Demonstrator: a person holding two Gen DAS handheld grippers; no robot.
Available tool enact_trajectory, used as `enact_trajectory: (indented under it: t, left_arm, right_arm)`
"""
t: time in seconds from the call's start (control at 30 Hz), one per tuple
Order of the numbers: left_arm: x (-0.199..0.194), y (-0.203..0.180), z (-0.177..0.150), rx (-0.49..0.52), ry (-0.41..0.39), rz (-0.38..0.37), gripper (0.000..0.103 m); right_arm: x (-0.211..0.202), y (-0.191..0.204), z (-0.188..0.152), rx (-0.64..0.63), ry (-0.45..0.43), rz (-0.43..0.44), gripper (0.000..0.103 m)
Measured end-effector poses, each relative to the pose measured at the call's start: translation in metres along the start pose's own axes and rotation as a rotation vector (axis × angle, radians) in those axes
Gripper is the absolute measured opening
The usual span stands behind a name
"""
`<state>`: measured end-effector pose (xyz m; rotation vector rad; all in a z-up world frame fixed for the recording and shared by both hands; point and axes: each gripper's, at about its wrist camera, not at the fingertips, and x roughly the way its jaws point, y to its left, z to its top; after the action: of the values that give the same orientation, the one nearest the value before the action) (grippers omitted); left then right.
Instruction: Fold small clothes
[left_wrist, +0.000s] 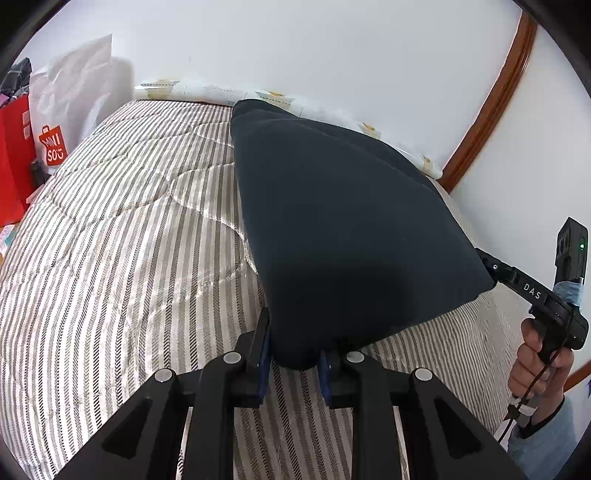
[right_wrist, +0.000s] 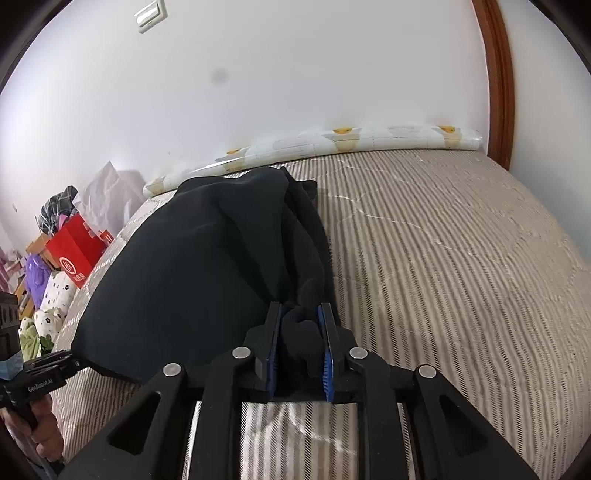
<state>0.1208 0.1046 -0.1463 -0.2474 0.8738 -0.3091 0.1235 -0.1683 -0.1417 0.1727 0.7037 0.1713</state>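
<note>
Dark garment (left_wrist: 354, 221) pinched between both grippers' fingers (right_wrist: 274, 332).

1. Garment (left_wrist: 351, 221): dark, matt, soft cloth.
2. Bedcover (left_wrist: 129, 221): striped quilted cloth, slight sheen.
3. Left gripper (left_wrist: 293, 354): matt black plastic, blue ribbed pads, metal pins.
4. Door frame (right_wrist: 498, 74): glossy wood.

Striped bedspread (left_wrist: 129, 229), Miniso bag (left_wrist: 70, 110), red box (right_wrist: 75, 249)

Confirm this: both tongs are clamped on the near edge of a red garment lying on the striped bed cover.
Wrong colour. The garment is black, not red, as both wrist views show. The rest holds: left tongs and right tongs each pinch its near edge over the striped bed cover.
</note>
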Motion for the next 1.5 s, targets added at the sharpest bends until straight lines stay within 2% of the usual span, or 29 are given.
enact_trajectory:
  t: [0.23,0.37,0.43,0.47,0.67,0.8,0.9,0.93,1.03,1.13,1.2,1.27,1.43,1.5]
  left_arm:
    - [-0.018,-0.001,-0.008,0.037,-0.004,-0.005,0.022]
    - [-0.040,0.000,-0.009,0.033,-0.046,-0.060,0.022]
    - [-0.047,-0.001,-0.005,0.035,-0.059,-0.074,0.033]
    - [-0.049,-0.003,-0.002,0.043,-0.066,-0.071,0.035]
    - [-0.034,-0.005,0.023,0.058,-0.061,-0.040,0.035]
    - [-0.016,-0.004,0.037,0.060,-0.043,-0.051,0.035]
    - [-0.007,-0.003,0.042,0.052,-0.039,-0.063,0.039]
    - [-0.005,-0.003,0.043,0.052,-0.039,-0.063,0.040]
    - [0.001,-0.003,0.044,0.057,-0.040,-0.057,0.042]
    - [0.002,-0.004,0.044,0.071,-0.037,-0.043,0.042]
    - [0.001,-0.004,0.042,0.079,-0.035,-0.043,0.042]
    - [0.000,-0.006,0.040,0.092,-0.037,-0.040,0.042]
    - [-0.005,-0.006,0.035,0.092,-0.037,-0.038,0.042]
    - [-0.010,-0.004,0.031,0.091,-0.035,-0.046,0.042]
  right_arm:
    - [-0.031,-0.009,0.005,-0.017,-0.047,-0.047,0.022]
    - [-0.037,-0.005,0.015,-0.045,-0.078,-0.038,0.025]
    - [-0.030,-0.001,0.021,-0.056,-0.073,-0.017,0.025]
    - [-0.027,0.001,0.022,-0.060,-0.068,-0.010,0.026]
    - [0.014,0.010,0.030,-0.081,0.011,0.040,0.027]
    - [0.033,0.015,0.035,-0.099,0.044,0.065,0.028]
    - [0.054,0.011,0.039,-0.075,0.102,0.069,0.030]
    - [0.061,0.010,0.040,-0.063,0.121,0.075,0.030]
    - [0.066,0.012,0.043,-0.080,0.132,0.125,0.005]
    - [0.043,0.008,0.051,-0.132,0.041,0.125,0.003]
    - [0.026,-0.008,0.060,-0.076,-0.005,0.192,0.003]
    - [0.026,-0.018,0.064,-0.030,0.008,0.214,0.003]
    - [0.028,-0.008,0.055,-0.067,0.045,0.137,0.005]
    - [0.021,-0.009,0.051,-0.057,0.036,0.137,0.005]
